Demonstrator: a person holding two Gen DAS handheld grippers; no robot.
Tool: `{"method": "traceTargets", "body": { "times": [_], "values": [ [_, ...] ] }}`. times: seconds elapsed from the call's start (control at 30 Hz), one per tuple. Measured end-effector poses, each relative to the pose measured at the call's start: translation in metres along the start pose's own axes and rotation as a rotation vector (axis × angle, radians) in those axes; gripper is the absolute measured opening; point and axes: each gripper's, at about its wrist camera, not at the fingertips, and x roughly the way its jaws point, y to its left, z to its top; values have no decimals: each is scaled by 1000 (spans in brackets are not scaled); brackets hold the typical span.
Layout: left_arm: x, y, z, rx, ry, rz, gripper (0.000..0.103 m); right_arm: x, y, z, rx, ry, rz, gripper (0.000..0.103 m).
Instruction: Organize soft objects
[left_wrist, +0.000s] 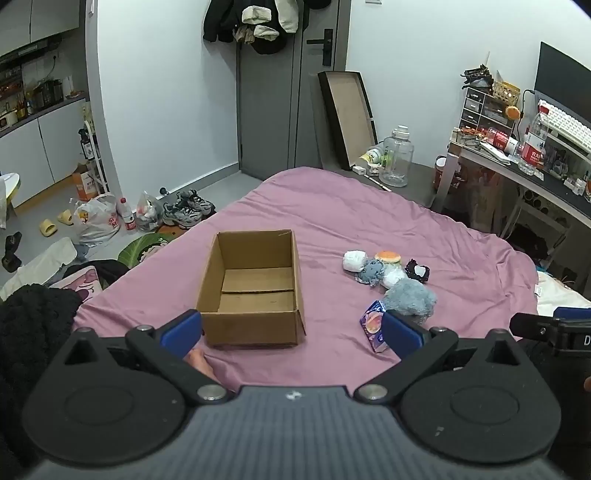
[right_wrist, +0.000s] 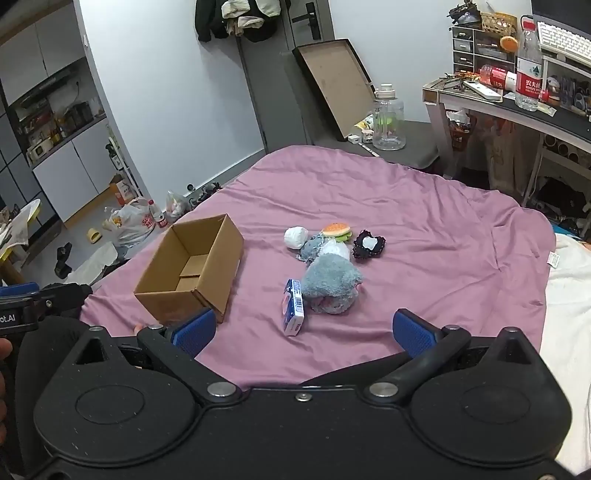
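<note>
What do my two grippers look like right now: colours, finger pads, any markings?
Both match: the left gripper and right gripper have matte black linkage arms with silver pivot pins, ribbed grey-black bodies, and blue textured pads. White lettering, partly cut off, shows on each gripper's side.

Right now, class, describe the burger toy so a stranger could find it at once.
On the pink bedspread, right of the open cardboard box, lies a cluster of soft toys. The burger toy sits at its far edge, the only one with an orange bun and green layer.
</note>
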Motion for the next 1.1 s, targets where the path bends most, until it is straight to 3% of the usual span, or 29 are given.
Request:
{"method": "traceTargets", "body": {
  "times": [1.1],
  "values": [
    [-12, -5, 4, 13, -22, -8, 102, -10, -5, 0, -1, -27, -6, 103]
  ]
}}
